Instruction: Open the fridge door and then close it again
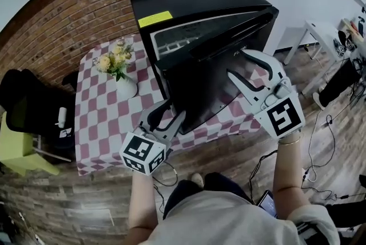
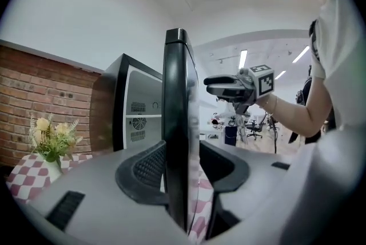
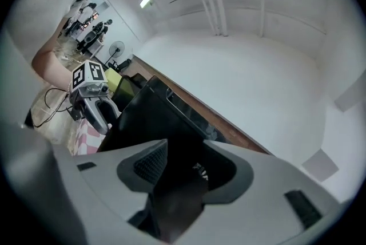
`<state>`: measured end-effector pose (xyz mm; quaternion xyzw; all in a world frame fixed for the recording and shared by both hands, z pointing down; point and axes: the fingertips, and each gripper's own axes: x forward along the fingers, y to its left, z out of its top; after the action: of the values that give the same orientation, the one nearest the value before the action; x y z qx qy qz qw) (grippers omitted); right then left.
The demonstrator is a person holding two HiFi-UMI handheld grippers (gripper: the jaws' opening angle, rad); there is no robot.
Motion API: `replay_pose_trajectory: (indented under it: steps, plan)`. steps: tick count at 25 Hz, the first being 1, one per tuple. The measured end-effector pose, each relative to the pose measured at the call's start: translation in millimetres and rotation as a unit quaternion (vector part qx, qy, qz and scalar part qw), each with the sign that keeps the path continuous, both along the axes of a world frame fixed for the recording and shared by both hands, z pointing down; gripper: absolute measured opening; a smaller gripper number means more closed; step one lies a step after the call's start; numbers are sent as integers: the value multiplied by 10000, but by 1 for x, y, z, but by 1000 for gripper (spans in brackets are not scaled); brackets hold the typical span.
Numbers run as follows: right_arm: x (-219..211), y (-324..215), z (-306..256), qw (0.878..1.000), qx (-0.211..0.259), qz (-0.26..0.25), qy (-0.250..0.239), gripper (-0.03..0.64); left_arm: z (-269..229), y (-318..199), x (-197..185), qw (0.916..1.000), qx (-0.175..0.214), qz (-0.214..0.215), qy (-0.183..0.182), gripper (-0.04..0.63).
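Judging by its look, the fridge [image 1: 189, 3] is a heavy box that stays put on the checked table [image 1: 108, 118]. Its door [image 1: 211, 83] is a stiff, glossy slab on hinges, likely slippery on the face, so it is best held across its thickness at the free edge. In the head view the door stands ajar, the gap widest at the left. The left gripper [image 1: 166, 118] sits at the door's lower free corner and the right gripper [image 1: 236, 64] straddles the upper part of the door near the logo. A vase of flowers [image 1: 121, 75] stands beside the fridge, clear of the swing.

The left gripper view shows the door [image 2: 174, 112] edge-on between the jaws of the left gripper [image 2: 182, 172]. The jaws are clamped on the door's thickness, one pad on each face, with the right gripper [image 2: 220, 85] higher up.

In the right gripper view, the dark door [image 3: 154, 123] fills the gap in the right gripper [image 3: 186, 172], and the jaws seem to be pinching it. The left gripper [image 3: 97, 118] shows far off along the panel.
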<state>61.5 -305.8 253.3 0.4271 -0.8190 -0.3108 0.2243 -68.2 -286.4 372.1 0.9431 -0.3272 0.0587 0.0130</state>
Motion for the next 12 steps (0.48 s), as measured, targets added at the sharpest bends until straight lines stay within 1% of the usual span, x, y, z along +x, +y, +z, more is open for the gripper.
replay_pose_trajectory:
  steps: [3,6,10,12]
  plan:
    - [-3,8,11,9998,-177,-67,-56,187,1,7,4,9999,-33,107,-56,178]
    - [-6,15,21,9991,-336,-114,-249,190,1,12,6,9999,-62,126,30,178]
    - [-10,24,34,9975,-497,-140,-487,233,0,20,10,9997,-93,113,172,178]
    - [-11,32,36,9963,-536,-198,-641,235,0,27,13,9997,-96,144,197,178]
